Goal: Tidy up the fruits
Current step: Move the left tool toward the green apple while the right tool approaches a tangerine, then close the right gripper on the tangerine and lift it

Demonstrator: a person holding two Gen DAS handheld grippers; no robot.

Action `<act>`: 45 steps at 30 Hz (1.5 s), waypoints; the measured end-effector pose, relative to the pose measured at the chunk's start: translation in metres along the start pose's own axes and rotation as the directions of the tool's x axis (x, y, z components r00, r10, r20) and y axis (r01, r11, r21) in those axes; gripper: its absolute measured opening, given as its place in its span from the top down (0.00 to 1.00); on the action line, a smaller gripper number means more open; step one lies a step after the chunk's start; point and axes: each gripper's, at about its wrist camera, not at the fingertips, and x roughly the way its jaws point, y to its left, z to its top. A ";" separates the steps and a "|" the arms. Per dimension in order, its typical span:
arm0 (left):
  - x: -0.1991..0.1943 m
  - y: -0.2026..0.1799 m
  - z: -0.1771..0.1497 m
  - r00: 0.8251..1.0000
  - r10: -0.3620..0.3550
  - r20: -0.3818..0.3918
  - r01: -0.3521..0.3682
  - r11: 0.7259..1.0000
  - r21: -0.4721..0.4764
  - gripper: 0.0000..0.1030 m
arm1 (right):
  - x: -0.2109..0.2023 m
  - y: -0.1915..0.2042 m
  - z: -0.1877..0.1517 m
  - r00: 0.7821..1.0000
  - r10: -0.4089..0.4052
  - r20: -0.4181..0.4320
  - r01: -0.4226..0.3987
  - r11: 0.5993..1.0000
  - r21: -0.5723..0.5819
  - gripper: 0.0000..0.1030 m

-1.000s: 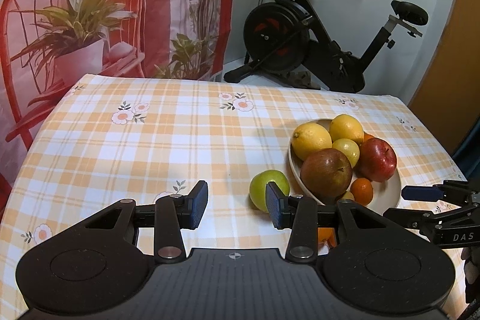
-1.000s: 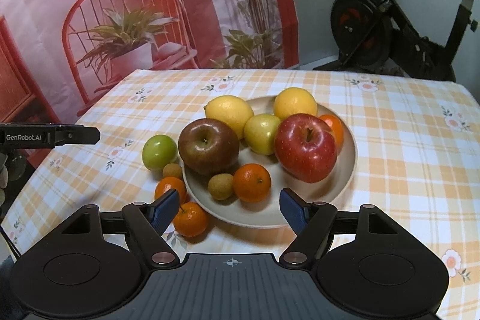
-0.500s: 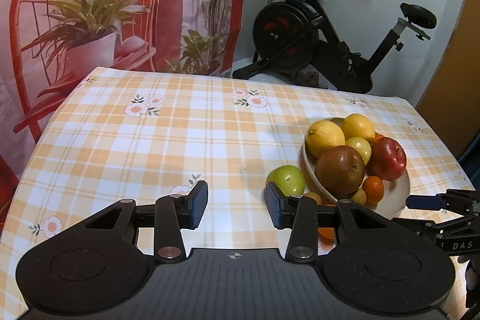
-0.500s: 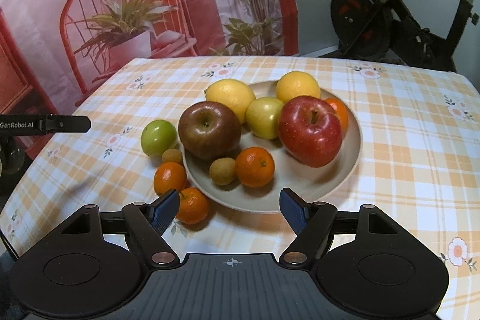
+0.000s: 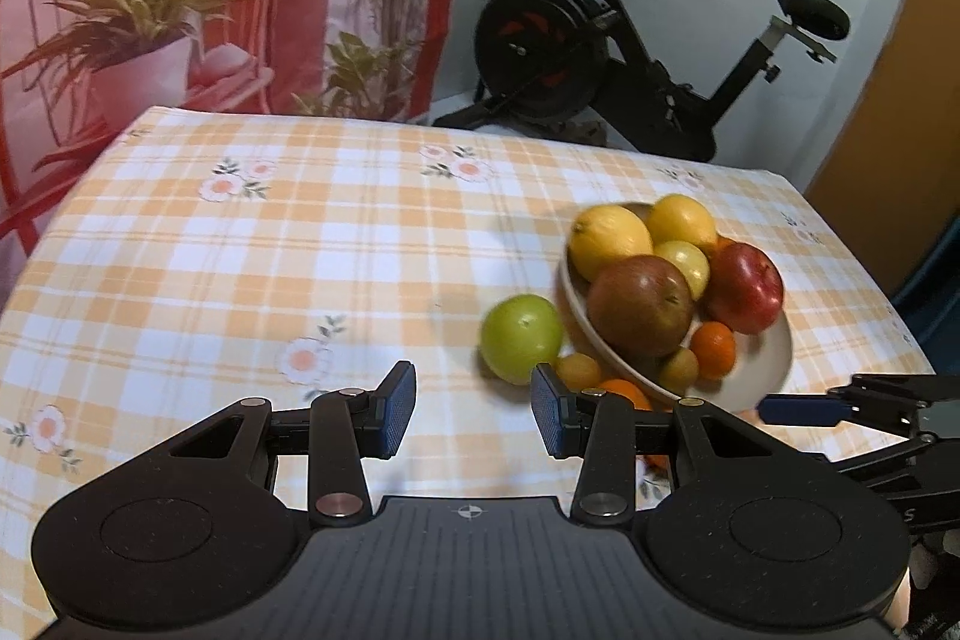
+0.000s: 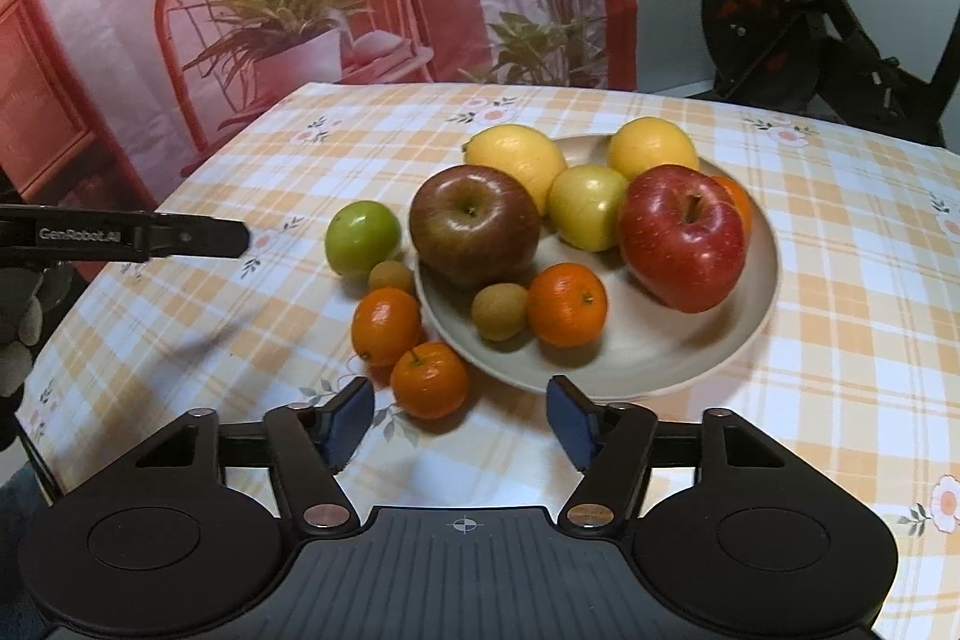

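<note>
A beige plate on the checked tablecloth holds two lemons, a yellow-green fruit, a brown-red apple, a red apple, mandarins and a small brown fruit. On the cloth left of the plate lie a green apple, a small brown fruit and two mandarins. My right gripper is open and empty, just short of the nearer mandarin. My left gripper is open and empty, just short of the green apple.
The table stretches left of the plate under the checked cloth. An exercise bike stands behind the table. A printed red backdrop hangs at the back left. The left gripper's finger shows at the left of the right wrist view.
Both grippers have drawn back and shifted a little; the fruit sits slightly farther and more to the right in the left view. Both stay open. No fruit has moved.
</note>
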 end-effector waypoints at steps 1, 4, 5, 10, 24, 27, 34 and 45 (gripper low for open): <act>0.001 -0.002 -0.001 1.000 -0.004 -0.002 0.004 1.000 0.003 0.57 | 0.000 0.001 0.000 1.000 0.002 -0.001 -0.002 1.000 -0.005 0.46; 0.003 -0.006 -0.003 1.000 -0.013 -0.008 0.013 1.000 0.012 0.57 | 0.001 0.003 -0.001 1.000 0.014 -0.007 -0.014 1.000 -0.008 0.49; 0.004 -0.007 -0.003 1.000 -0.014 -0.009 0.014 1.000 0.014 0.57 | 0.002 0.004 -0.001 1.000 0.018 -0.009 -0.019 1.000 -0.007 0.50; 0.003 -0.003 -0.004 1.000 -0.005 -0.005 0.005 1.000 0.010 0.57 | 0.010 0.005 -0.003 0.999 0.043 -0.028 -0.043 0.999 0.000 0.55; -0.002 0.026 -0.003 0.999 0.039 -0.006 -0.039 0.999 -0.038 0.57 | 0.033 0.003 0.001 0.997 0.060 -0.040 -0.057 0.996 0.072 0.57; 0.000 0.027 -0.004 0.999 0.032 -0.012 -0.032 0.999 -0.042 0.57 | 0.035 0.000 0.002 0.998 0.055 -0.039 -0.051 0.995 0.089 0.63; 0.004 0.019 -0.006 1.000 -0.005 -0.025 0.004 0.999 -0.046 0.57 | 0.037 0.000 0.000 0.998 0.052 -0.044 -0.048 0.996 0.079 0.69; 0.027 -0.022 -0.011 0.992 -0.094 -0.085 0.093 0.995 -0.022 0.56 | 0.016 -0.008 -0.014 0.997 0.072 -0.026 -0.070 0.995 0.070 0.69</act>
